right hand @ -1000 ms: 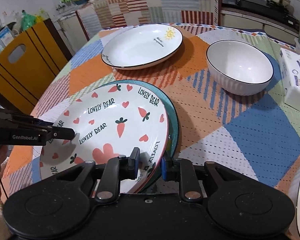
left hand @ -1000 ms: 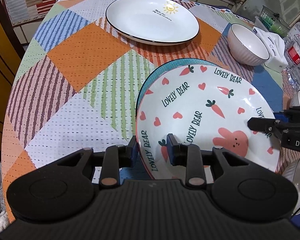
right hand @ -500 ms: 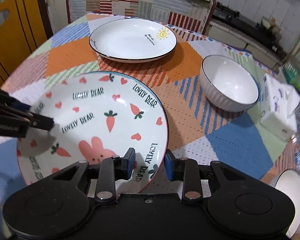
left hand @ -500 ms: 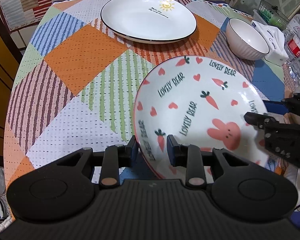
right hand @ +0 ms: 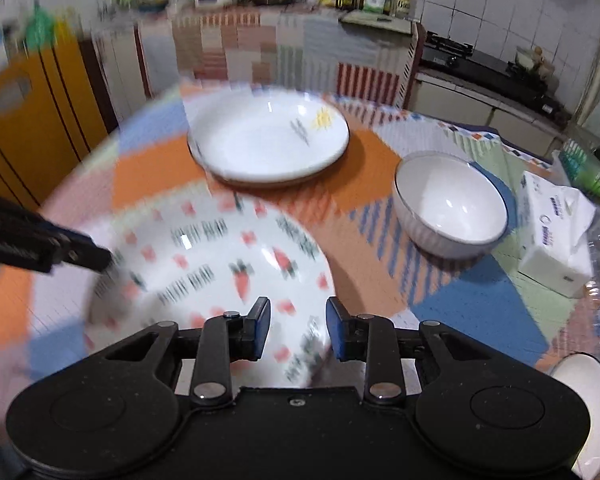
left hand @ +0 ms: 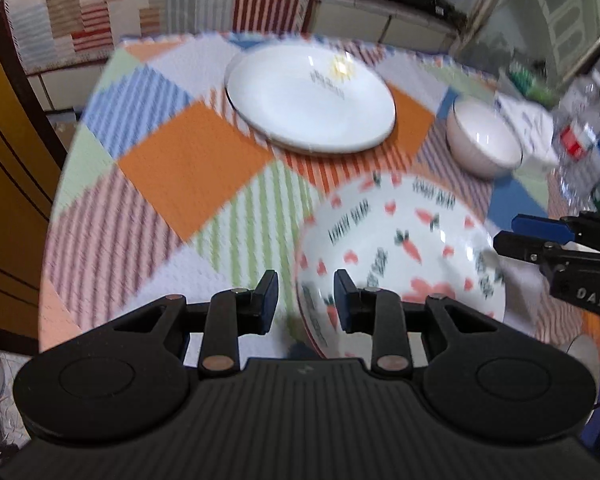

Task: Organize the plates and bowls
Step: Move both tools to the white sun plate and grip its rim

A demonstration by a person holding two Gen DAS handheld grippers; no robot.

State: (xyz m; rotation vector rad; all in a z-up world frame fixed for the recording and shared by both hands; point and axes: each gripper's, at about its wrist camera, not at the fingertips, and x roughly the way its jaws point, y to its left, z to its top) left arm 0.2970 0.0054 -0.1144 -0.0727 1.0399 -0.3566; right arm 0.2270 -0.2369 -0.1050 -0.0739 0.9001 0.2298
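Note:
The carrot-and-bunny "Lovely Bear" plate (left hand: pixel 399 256) is held in the air above the table. My left gripper (left hand: pixel 304 300) is shut on its near-left rim, and my right gripper (right hand: pixel 296 326) is shut on its near-right rim (right hand: pixel 311 332). The plate also shows in the right wrist view (right hand: pixel 212 256). A white sun-print plate (left hand: pixel 311 98) lies at the far side of the table, and it also shows in the right wrist view (right hand: pixel 268 136). A white bowl (right hand: pixel 449 204) stands to its right. Both views are motion-blurred.
A tissue pack (right hand: pixel 555 232) and plastic bottles (left hand: pixel 583 140) sit at the table's right edge. Another white dish's rim (right hand: pixel 591 400) shows at near right. An orange chair (right hand: pixel 28 120) stands left of the table. A cloth-covered counter (right hand: pixel 292 48) lies behind.
Both grippers have lifted the bunny plate off the blue plate and carried it up and forward. The views now look higher, toward the far plate.

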